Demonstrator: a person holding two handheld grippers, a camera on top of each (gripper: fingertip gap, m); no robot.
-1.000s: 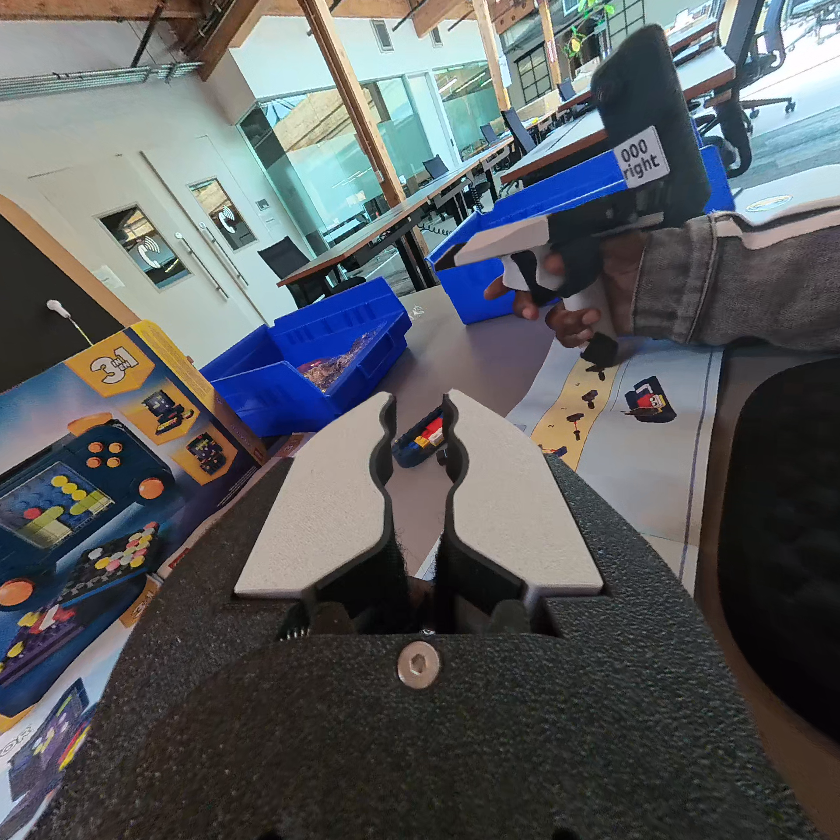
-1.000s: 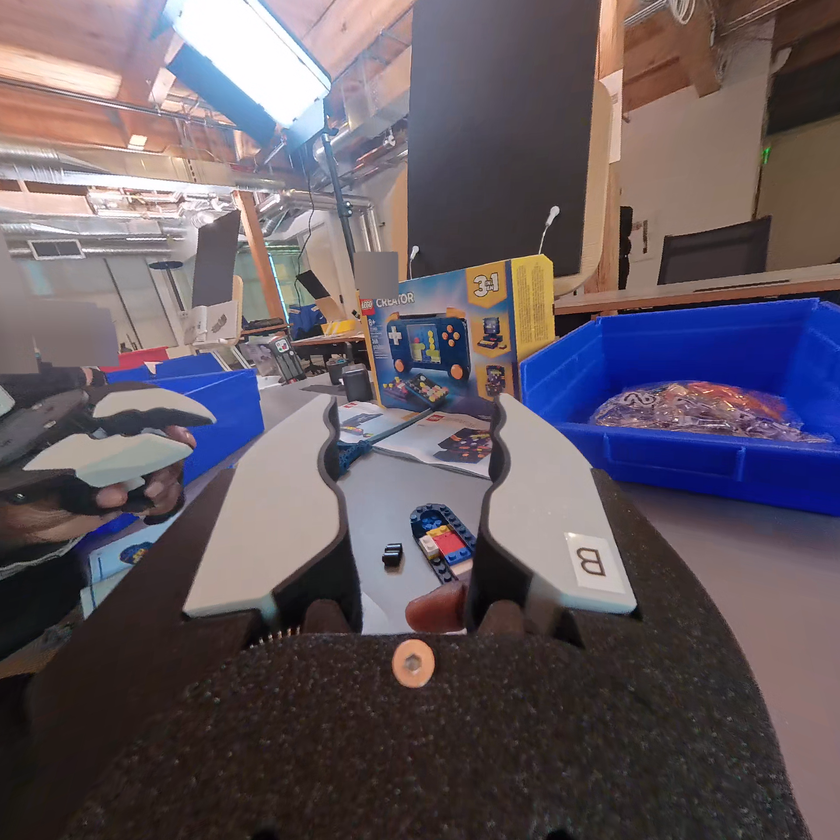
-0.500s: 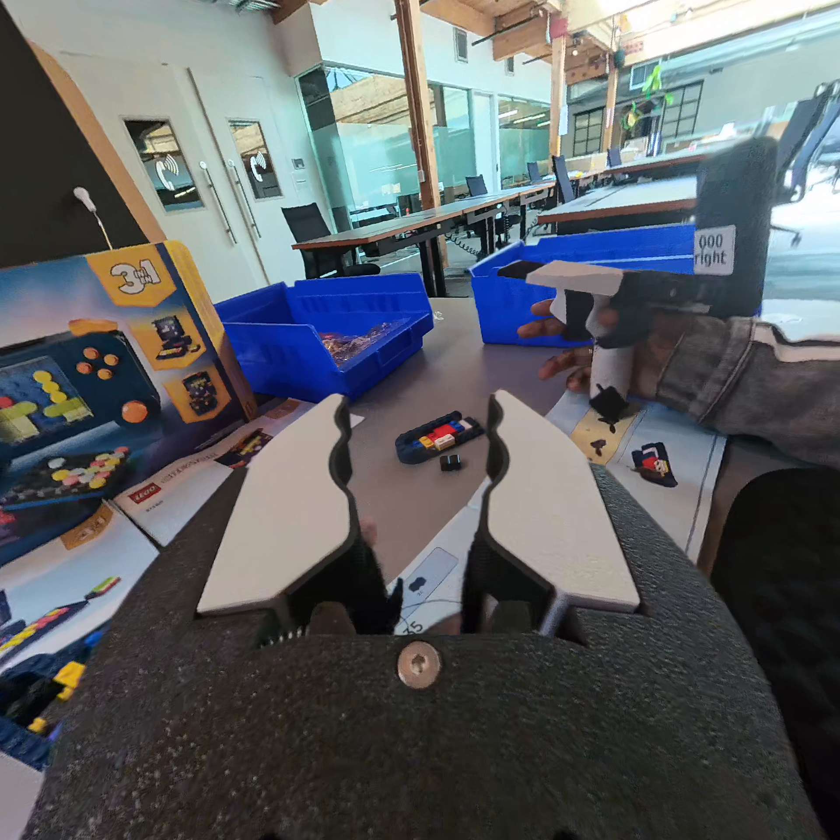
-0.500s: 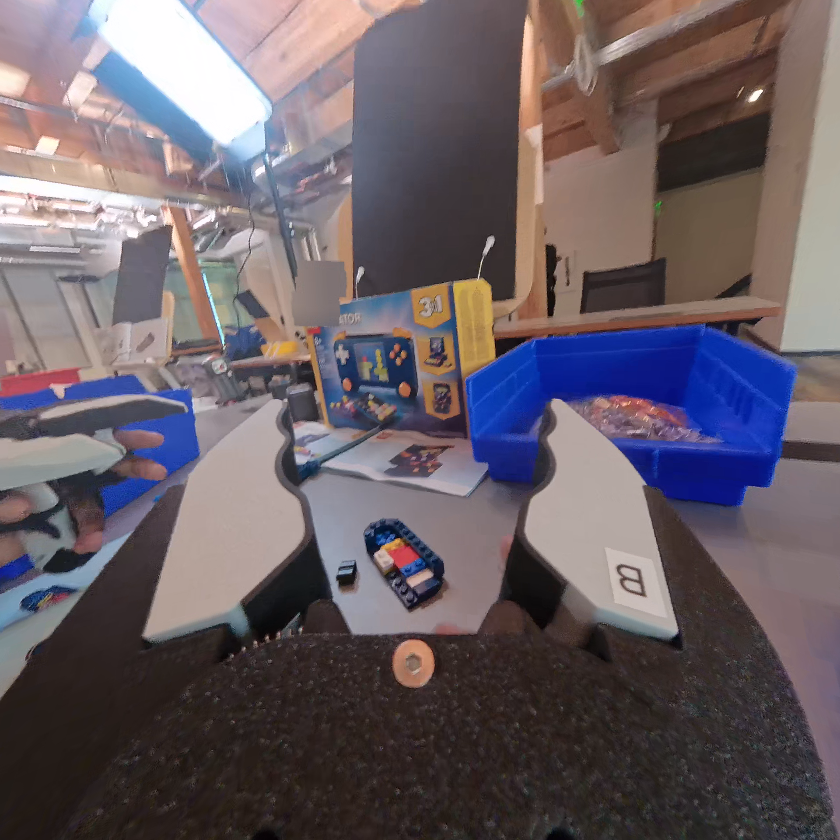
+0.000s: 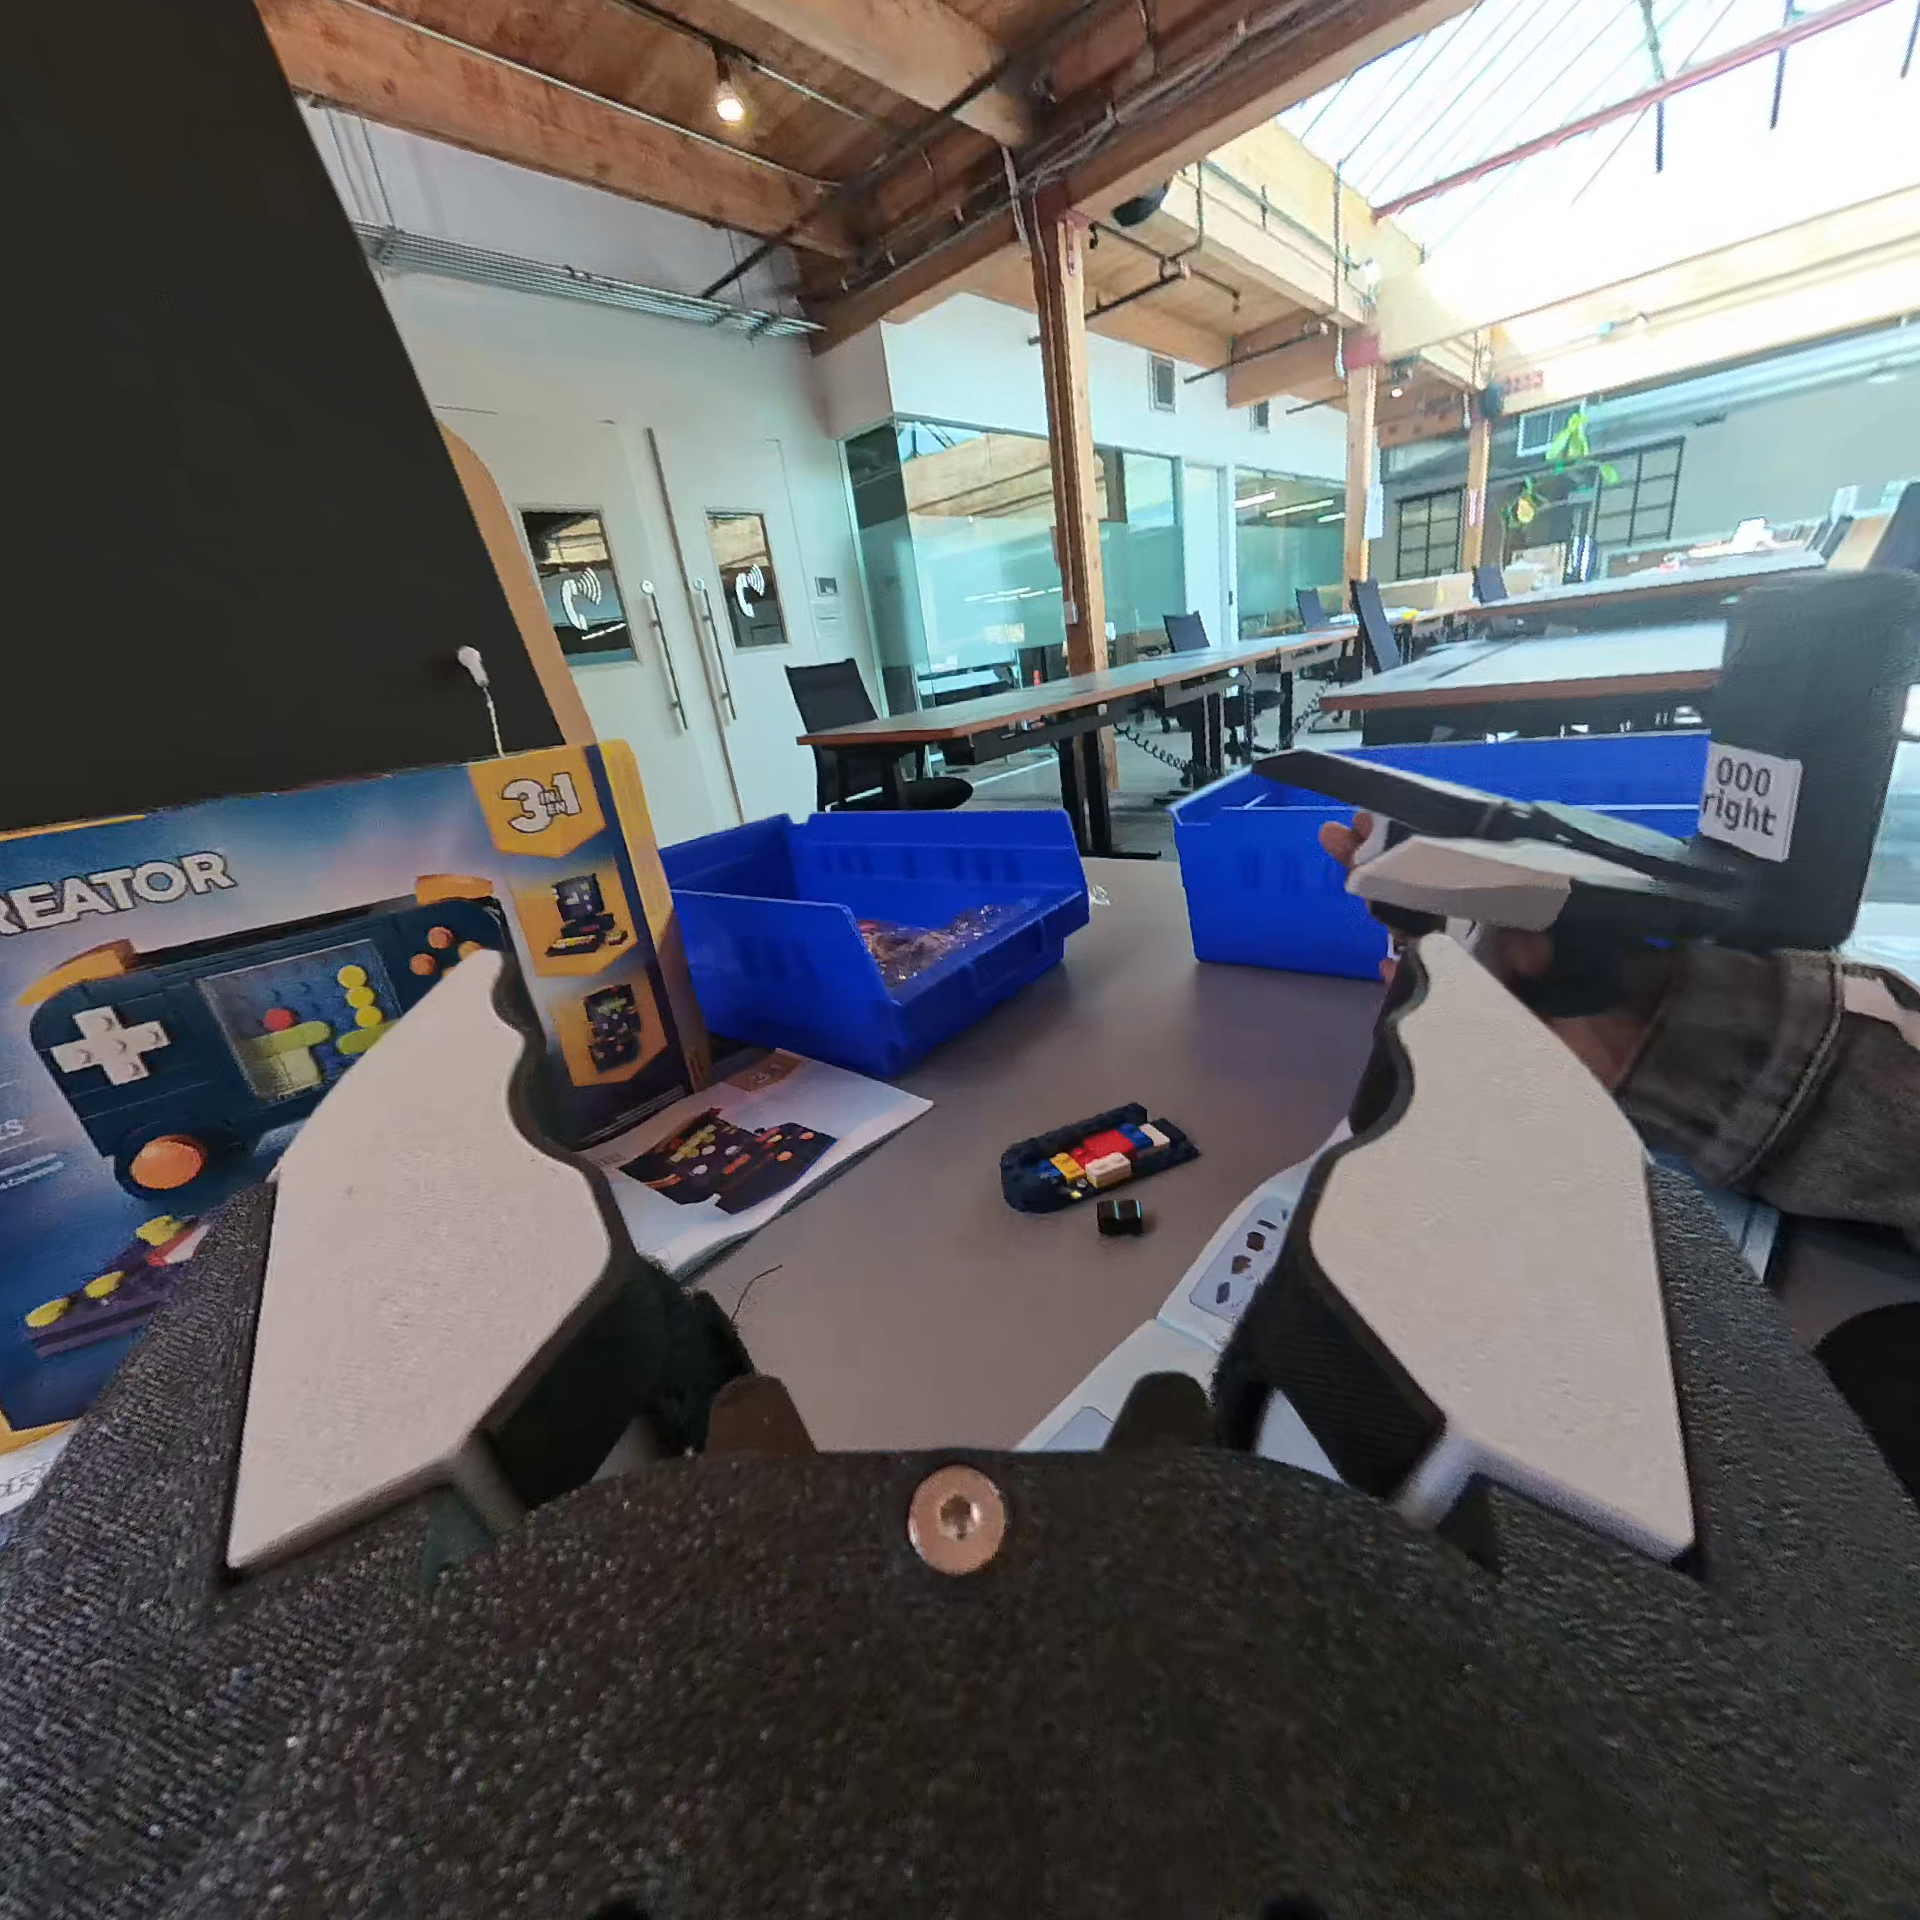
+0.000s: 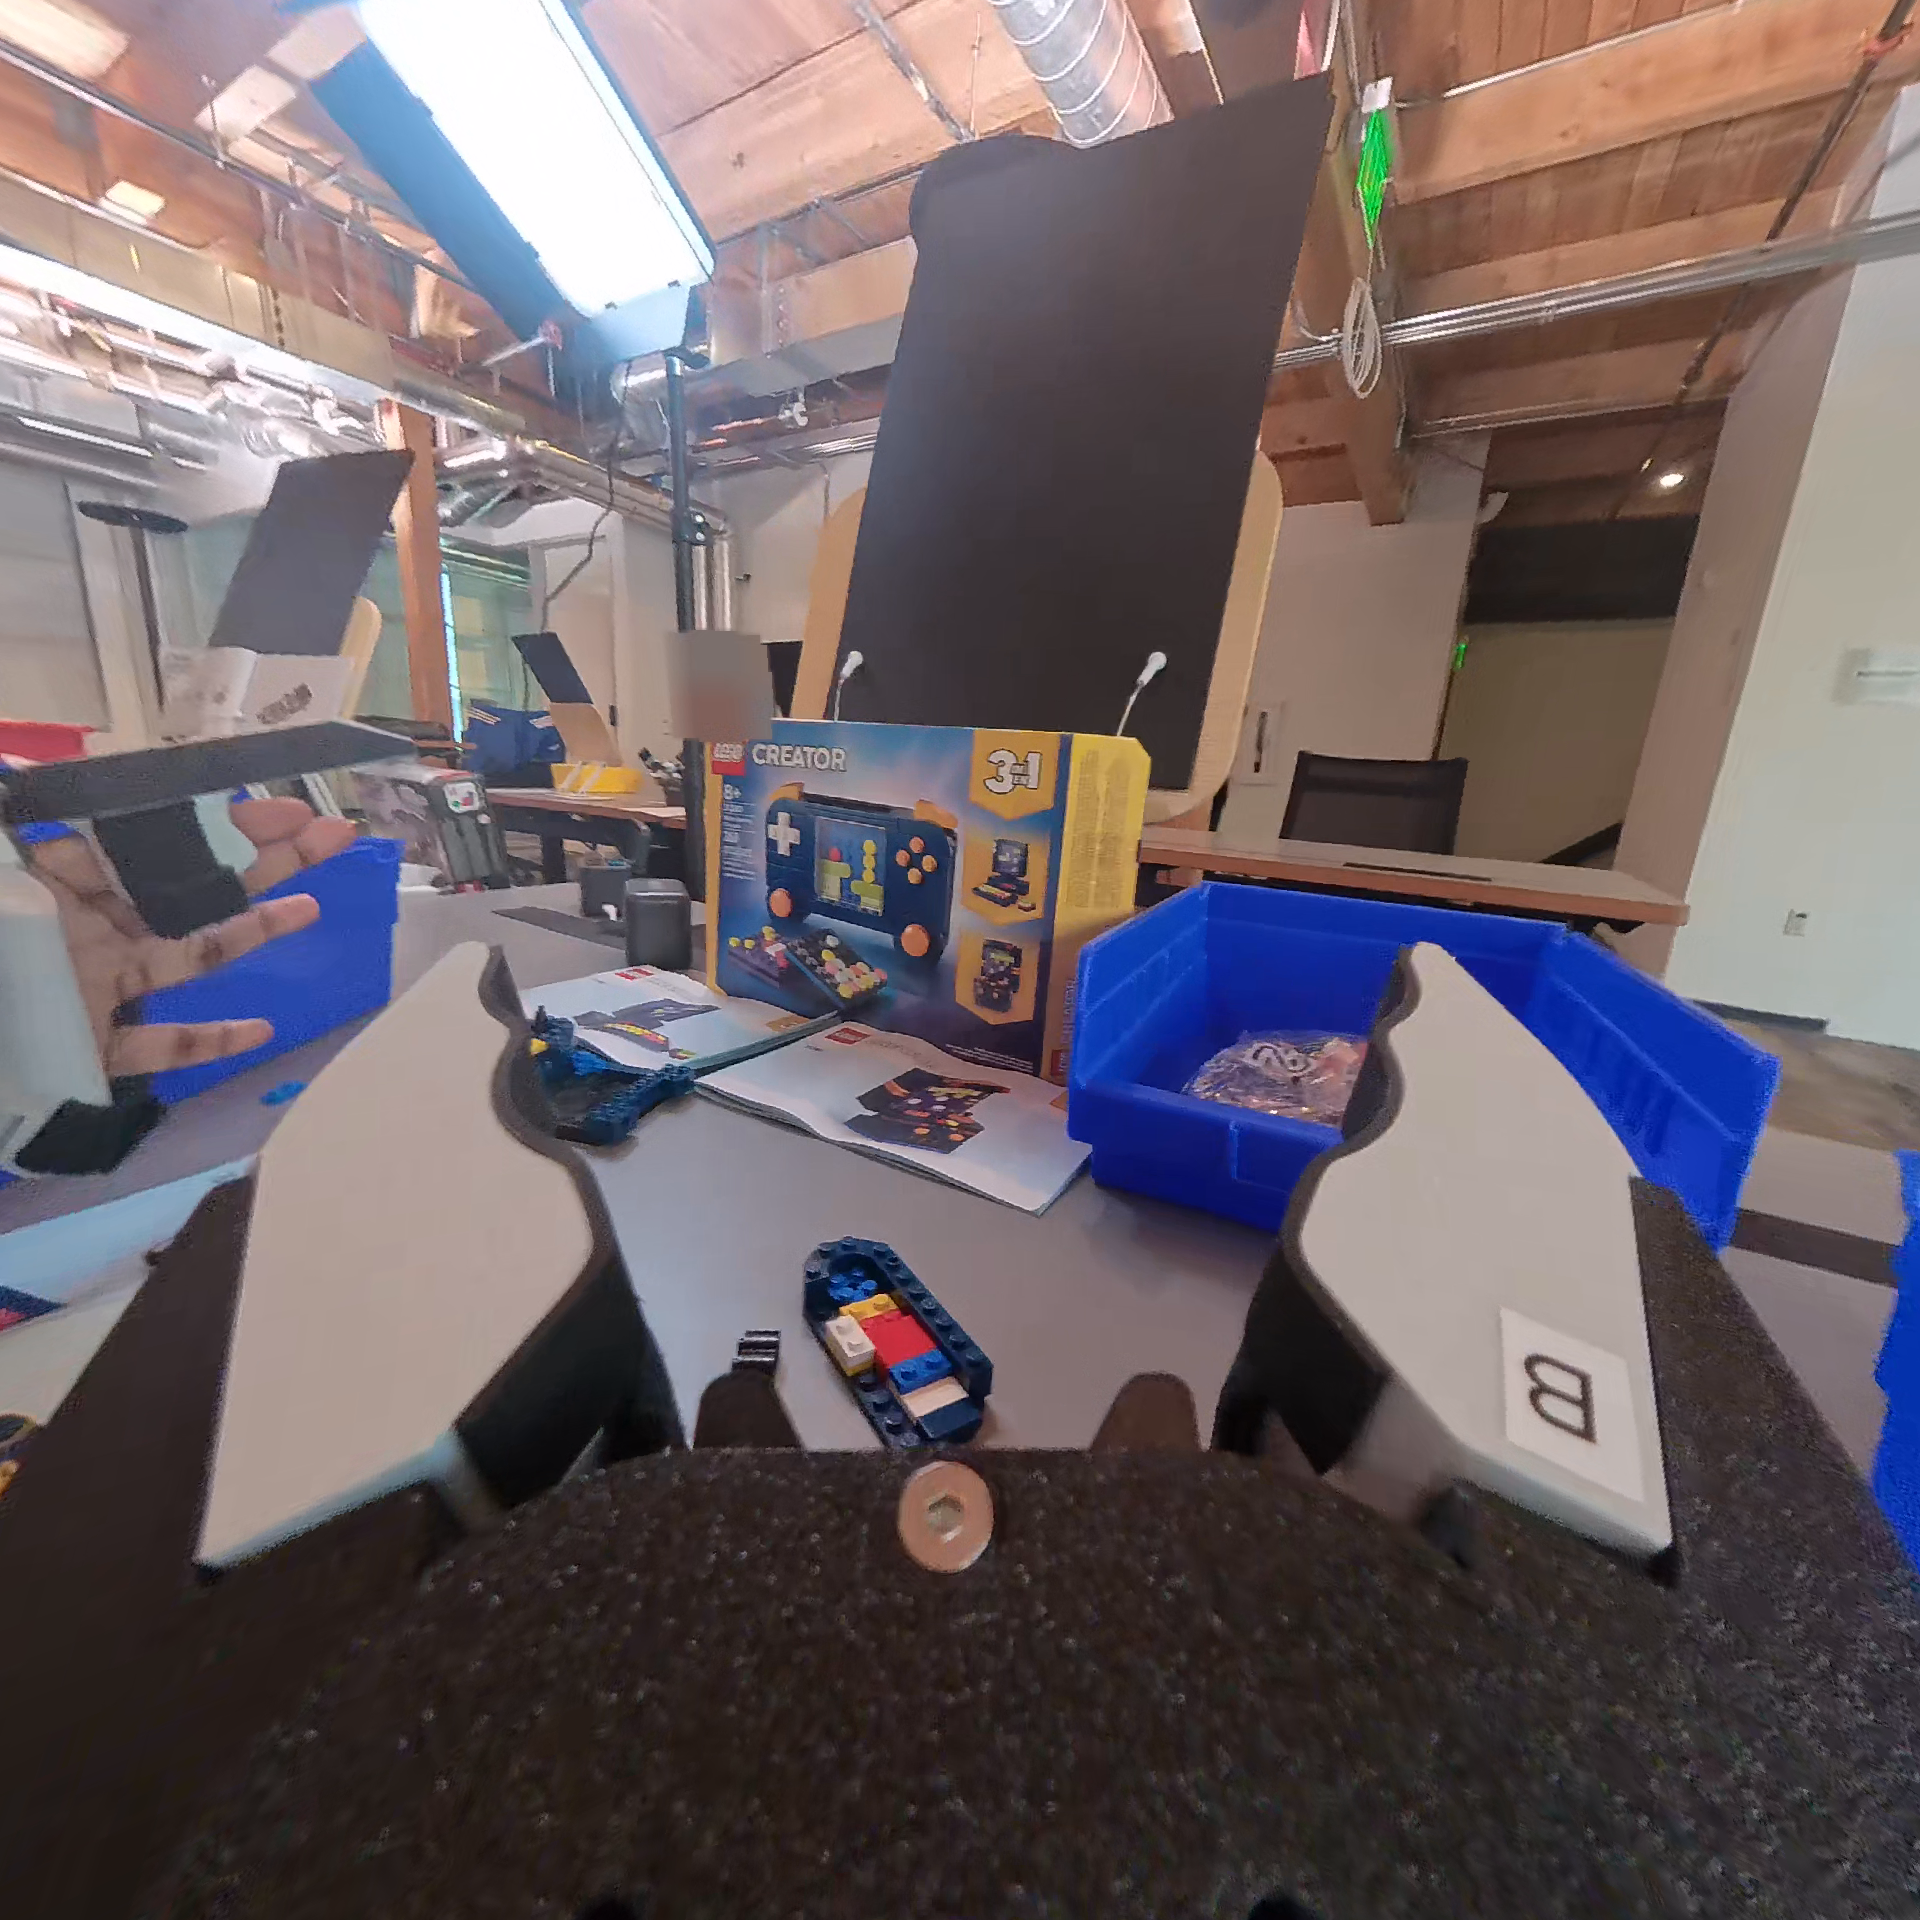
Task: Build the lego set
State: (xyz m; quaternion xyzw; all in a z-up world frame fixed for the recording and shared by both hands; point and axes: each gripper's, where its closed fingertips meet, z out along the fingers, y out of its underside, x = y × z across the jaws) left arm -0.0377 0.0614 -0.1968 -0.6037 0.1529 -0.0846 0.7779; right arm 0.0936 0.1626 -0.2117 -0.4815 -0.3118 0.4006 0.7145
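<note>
Both grippers' jaws, narrow a second ago, now stand wide with nothing between them. The left gripper (image 5: pixel 956 977) and right gripper (image 6: pixel 945 977) hover above a dark blue brick plate (image 6: pixel 894 1340) bearing red, yellow and white bricks, lying between the jaws on the grey tabletop (image 6: pixel 1091 1278), a small black piece (image 6: pixel 755 1349) beside it. Ahead stand a toy box (image 6: pixel 925 883), booklets (image 6: pixel 914 1112) and a blue bin (image 6: pixel 1174 1122) in a timber-ceilinged office.

A grey table (image 6: pixel 1091 1299) is carrying a toy box (image 6: pixel 925 883), booklets (image 6: pixel 904 1122) and blue bins (image 6: pixel 1299 1060). A dark-blue brick plate (image 6: pixel 899 1340) is lying beside a small black brick (image 6: pixel 755 1349).
</note>
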